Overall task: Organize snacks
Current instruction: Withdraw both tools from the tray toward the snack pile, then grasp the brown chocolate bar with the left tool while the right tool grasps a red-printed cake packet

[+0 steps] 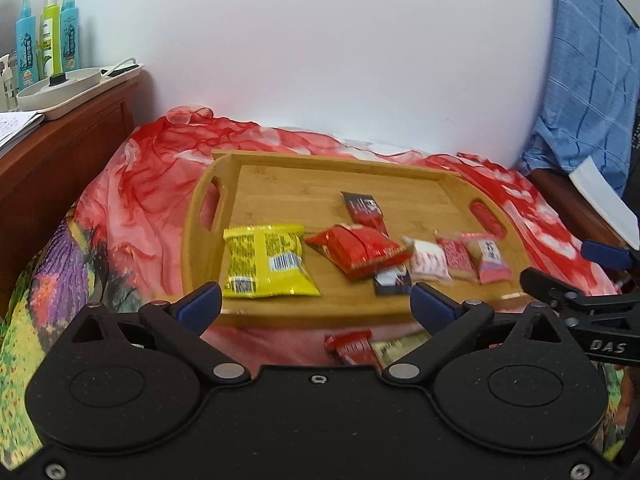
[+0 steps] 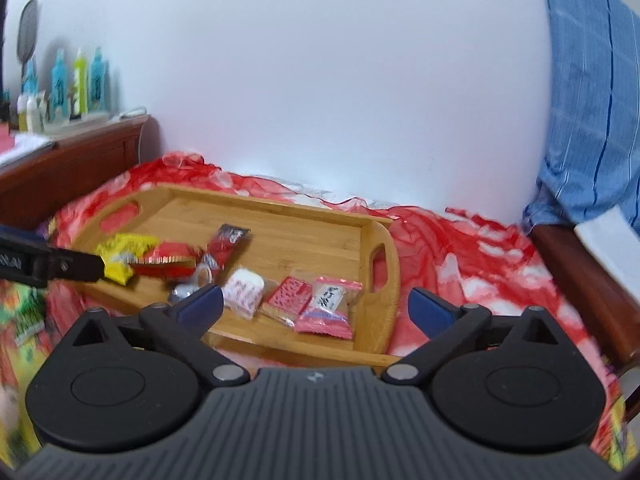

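A wooden tray (image 1: 280, 184) (image 2: 304, 232) lies on a red cloth. On it are a yellow packet (image 1: 268, 260) (image 2: 120, 256), a red packet (image 1: 360, 250) (image 2: 172, 264), a dark red sachet (image 1: 364, 208) (image 2: 224, 244), a white packet (image 1: 428, 260) (image 2: 244, 290), a red patterned packet (image 1: 456, 256) (image 2: 288, 298) and a pink packet (image 1: 490, 260) (image 2: 326, 312). My left gripper (image 1: 316, 306) is open before the tray's near edge, holding nothing. My right gripper (image 2: 316, 306) (image 1: 568, 266) is open near the tray's right end, also holding nothing. Two more packets (image 1: 350, 346) lie on the cloth under the left gripper.
A dark wooden dresser (image 1: 60, 168) at the left carries spray bottles (image 1: 48, 36) and a white dish (image 1: 60, 88). The red floral cloth (image 1: 140, 200) covers the surface. A blue checked fabric (image 1: 584, 80) hangs at the right above a wooden edge. A white wall stands behind.
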Demonstrator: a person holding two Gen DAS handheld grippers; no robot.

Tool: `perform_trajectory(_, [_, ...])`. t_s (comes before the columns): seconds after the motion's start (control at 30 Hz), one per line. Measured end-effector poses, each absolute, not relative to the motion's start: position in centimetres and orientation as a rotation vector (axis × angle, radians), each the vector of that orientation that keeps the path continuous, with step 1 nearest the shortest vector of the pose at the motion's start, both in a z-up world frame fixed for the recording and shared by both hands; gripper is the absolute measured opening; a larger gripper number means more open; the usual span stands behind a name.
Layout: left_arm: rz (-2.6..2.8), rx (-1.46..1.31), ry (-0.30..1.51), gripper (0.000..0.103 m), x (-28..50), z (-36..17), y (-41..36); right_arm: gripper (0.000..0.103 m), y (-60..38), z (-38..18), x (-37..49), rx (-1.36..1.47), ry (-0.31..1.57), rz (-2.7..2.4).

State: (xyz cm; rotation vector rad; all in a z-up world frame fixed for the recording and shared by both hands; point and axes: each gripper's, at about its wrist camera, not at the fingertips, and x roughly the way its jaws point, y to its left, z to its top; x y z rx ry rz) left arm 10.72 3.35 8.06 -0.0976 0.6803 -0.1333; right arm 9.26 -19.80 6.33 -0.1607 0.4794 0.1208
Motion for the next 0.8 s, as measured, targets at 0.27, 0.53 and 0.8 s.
perform_trajectory(0.27, [-0.178, -0.072, 0.688, 0.102, 8.0, 6.5, 2.5, 0.103, -19.8, 4.2, 7.7, -0.202, 0.539, 0.160])
perform_trajectory(0.53, [-0.262, -0.114, 0.749, 0.061, 6.9, 5.2, 2.1, 0.084, -19.3, 1.9, 6.7, -0.182, 0.608, 0.182])
perform_trajectory(0.8, [-0.272, -0.083, 0.769, 0.039, 7.2, 4.5, 0.9, 0.056, -18.4, 0.4, 6.3, -0.142, 0.642, 0.194])
